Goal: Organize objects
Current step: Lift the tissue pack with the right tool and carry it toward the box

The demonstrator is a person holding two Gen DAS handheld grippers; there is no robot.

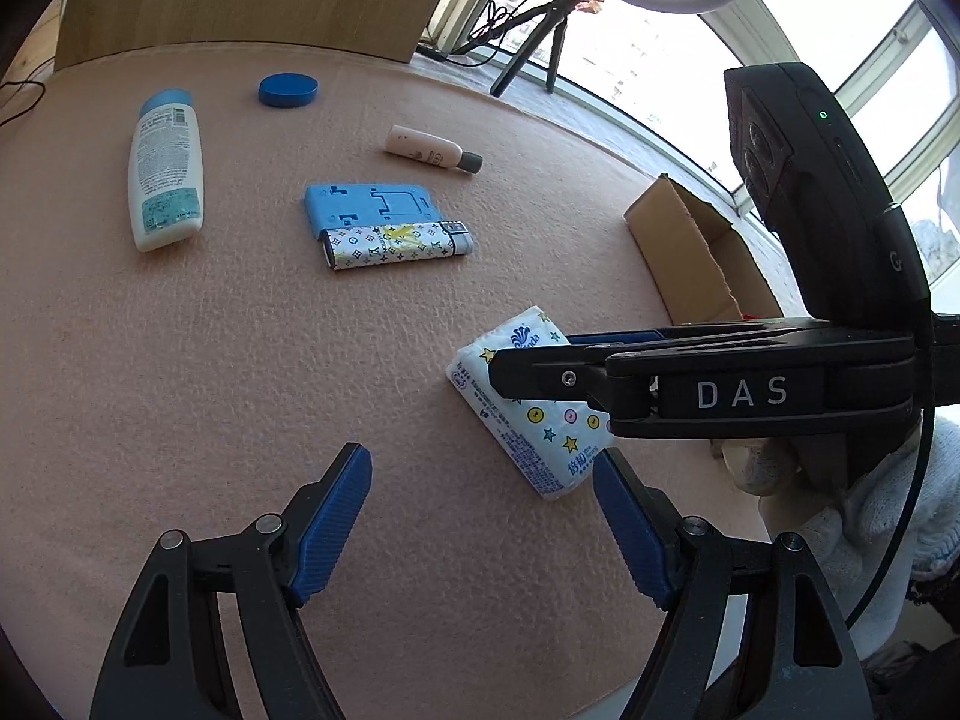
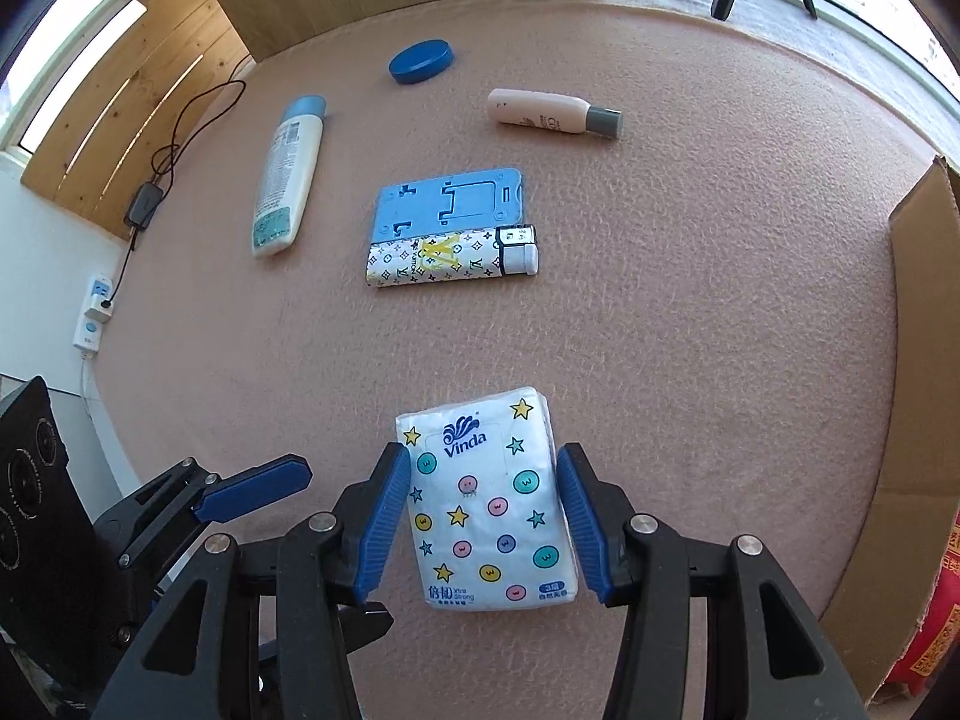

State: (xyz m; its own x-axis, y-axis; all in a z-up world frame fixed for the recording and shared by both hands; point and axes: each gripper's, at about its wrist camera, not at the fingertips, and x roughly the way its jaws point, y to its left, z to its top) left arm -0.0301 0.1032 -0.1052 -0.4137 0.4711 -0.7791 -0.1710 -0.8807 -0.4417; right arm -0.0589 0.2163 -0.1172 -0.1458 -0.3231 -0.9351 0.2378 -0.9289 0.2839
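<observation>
A Vinda tissue pack [image 2: 486, 498] printed with stars and buttons lies flat on the pink mat [image 2: 690, 300]. My right gripper [image 2: 480, 480] is open and straddles the pack, one blue pad close to each long side. The left wrist view shows the same right gripper [image 1: 534, 357] from the side, low over the tissue pack [image 1: 528, 426]. My left gripper [image 1: 480, 480] is open over bare mat just left of the pack, nothing between its fingers. One left fingertip [image 2: 258, 489] shows in the right wrist view.
Farther back lie a patterned lighter [image 2: 450, 261] against a blue plastic holder [image 2: 450, 201], a white bottle with a blue cap [image 2: 288, 174], a small cream tube [image 2: 549, 111] and a blue lid [image 2: 420, 60]. An open cardboard box [image 2: 918, 360] stands at the right edge.
</observation>
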